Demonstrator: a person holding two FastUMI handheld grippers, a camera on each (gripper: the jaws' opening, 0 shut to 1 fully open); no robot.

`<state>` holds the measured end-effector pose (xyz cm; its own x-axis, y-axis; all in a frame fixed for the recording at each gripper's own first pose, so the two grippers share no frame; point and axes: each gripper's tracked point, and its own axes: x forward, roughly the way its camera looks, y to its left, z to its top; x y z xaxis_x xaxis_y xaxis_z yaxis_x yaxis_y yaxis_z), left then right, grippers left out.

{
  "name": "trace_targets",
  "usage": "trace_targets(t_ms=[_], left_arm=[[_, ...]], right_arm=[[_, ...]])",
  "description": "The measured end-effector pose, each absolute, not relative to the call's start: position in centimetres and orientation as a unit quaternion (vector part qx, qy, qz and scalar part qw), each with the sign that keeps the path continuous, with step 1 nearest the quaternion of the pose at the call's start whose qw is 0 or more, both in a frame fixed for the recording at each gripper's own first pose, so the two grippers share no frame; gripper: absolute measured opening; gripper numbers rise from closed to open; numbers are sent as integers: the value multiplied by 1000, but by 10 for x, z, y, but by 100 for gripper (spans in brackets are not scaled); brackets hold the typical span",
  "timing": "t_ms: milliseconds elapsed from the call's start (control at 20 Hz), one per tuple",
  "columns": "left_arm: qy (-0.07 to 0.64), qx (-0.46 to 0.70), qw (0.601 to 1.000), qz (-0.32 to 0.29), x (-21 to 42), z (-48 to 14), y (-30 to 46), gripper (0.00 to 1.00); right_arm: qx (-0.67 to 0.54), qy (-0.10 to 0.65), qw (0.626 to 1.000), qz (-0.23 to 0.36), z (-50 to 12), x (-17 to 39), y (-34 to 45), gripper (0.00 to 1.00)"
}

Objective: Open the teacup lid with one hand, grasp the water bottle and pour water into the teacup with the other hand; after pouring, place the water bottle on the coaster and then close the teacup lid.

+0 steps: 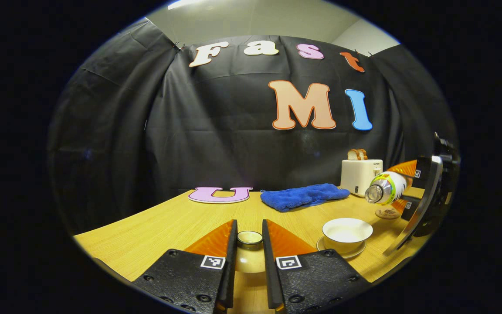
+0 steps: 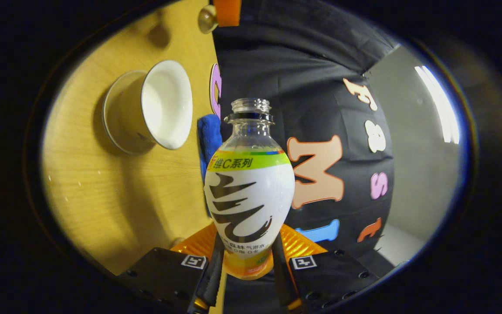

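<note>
I count one teacup on one saucer, and one lid between my left fingers. There is one water bottle, without cap. I see one coaster behind it, one blue towel and one toaster with two bread slices on top. Two grippers are here: my left gripper and my right gripper. All stands on one wooden table.

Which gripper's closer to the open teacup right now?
Right, as far as these views tell. The right gripper holds the water bottle tipped on its side just above and beside the teacup. The left gripper sits off to the side, fingers shut on the lid.
</note>
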<state>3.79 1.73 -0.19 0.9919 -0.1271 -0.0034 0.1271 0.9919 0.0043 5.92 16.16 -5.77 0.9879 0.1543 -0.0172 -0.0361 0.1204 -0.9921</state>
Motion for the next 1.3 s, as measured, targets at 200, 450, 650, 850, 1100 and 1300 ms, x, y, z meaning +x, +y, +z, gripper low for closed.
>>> trace_targets(t_ms=[200,450,650,850,1100,1300], left_arm=[[2,2,998,-64,37,-2,18,28],[2,2,998,-64,37,0,17,28],[1,2,998,-64,38,-1,17,28],[1,2,998,-64,38,-1,18,28],[1,3,998,-64,38,-1,18,28],[0,2,998,-64,40,-2,17,28]], right_arm=[[-534,24,839,103,-71,55,160,56],[-317,63,939,118,-40,65,147,54],[-170,50,978,114,-11,79,119,60],[-65,72,990,101,-24,100,83,59],[-41,102,991,76,-59,123,53,58],[-59,106,990,69,-74,126,46,62]])
